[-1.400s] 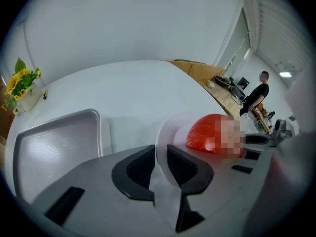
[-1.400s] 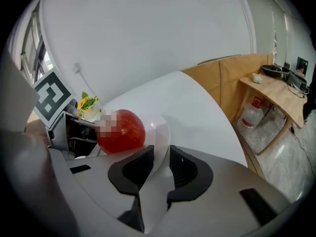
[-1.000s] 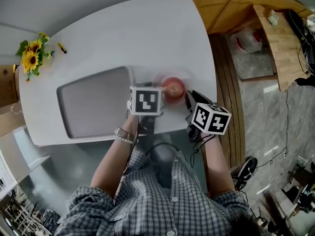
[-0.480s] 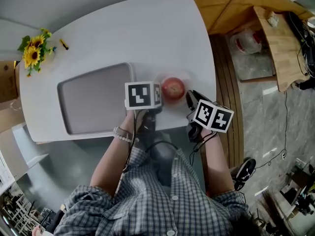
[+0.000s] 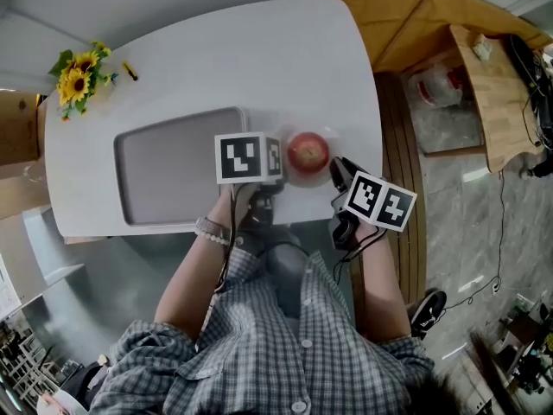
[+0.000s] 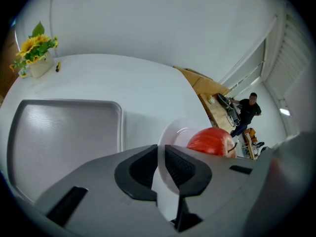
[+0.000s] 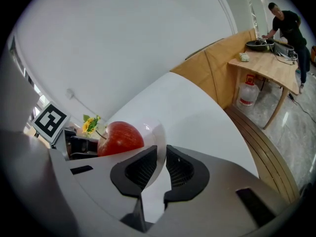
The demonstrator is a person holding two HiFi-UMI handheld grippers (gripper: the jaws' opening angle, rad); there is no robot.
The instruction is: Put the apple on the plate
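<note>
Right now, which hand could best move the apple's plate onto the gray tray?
Probably left. Both seem to pinch the plate, but the left gripper is beside the tray; the right gripper is across the plate from it.

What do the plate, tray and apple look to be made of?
Plate: glossy white, probably glazed ceramic or hard plastic; a bright highlight sits near its rim. Tray: matt grey, likely plastic or coated metal; dull even sheen, raised lip. Apple: smooth shiny red skin with a stem; real or plastic, can't tell.
</note>
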